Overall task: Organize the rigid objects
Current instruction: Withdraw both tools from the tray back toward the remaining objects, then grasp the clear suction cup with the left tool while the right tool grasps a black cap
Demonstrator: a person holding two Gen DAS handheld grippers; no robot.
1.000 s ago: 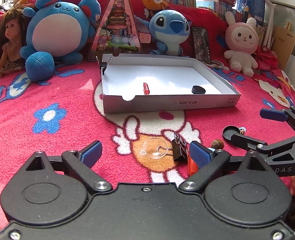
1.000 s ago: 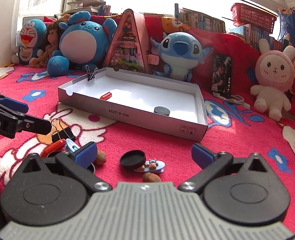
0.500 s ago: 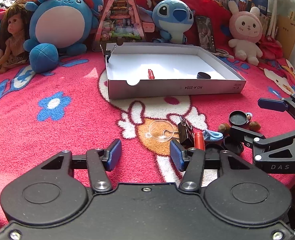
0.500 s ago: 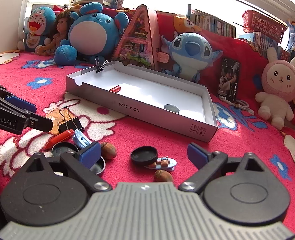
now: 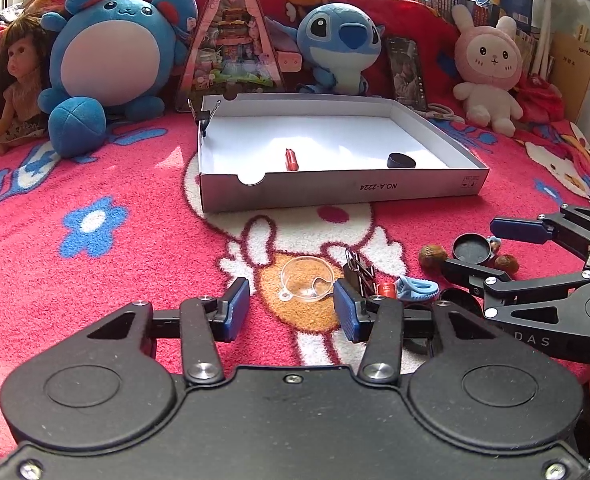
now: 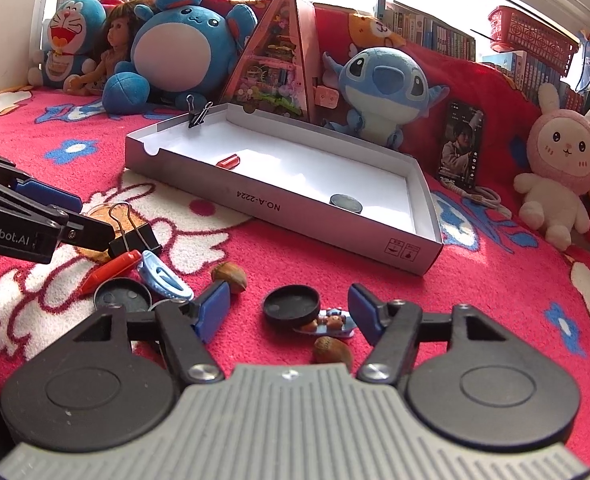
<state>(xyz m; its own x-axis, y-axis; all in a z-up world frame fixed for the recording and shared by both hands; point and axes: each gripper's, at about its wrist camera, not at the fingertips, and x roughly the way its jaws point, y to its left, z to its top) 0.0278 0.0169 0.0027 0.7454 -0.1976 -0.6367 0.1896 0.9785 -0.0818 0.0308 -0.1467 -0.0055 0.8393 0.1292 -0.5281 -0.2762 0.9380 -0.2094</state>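
The loose rigid bits lie in a small cluster on the red blanket (image 5: pixel 95 280) in front of me: a clear funnel (image 5: pixel 305 280), a black binder clip (image 5: pixel 359 274), a red pen-like piece (image 6: pixel 113 266), a blue clip (image 6: pixel 163 274), two black caps (image 6: pixel 292 301) (image 6: pixel 122 295), a few nuts (image 6: pixel 229 276) and a tiny figure piece (image 6: pixel 329 322). I judge they are all bound for the white cardboard tray (image 5: pixel 335 190) just beyond, which already holds a red cap-like piece (image 5: pixel 291 159) and a black disc (image 5: pixel 401 160), with another binder clip (image 5: pixel 203 114) pinched on its far-left corner.

My left tool (image 5: pixel 291 314) sits low and near the blanket, pads set moderately wide and holding nothing, lined up on the funnel, which lies just ahead of the gap, with the black clip just beside the right pad (image 5: pixel 345 314). My right tool (image 6: pixel 291 312) is also spread and empty, framing the nearer black cap and the little figure piece; that looks like its pick. The two tools are close together, so I would mind them bumping. Plush toys (image 5: pixel 111 48) lining the back play no part here
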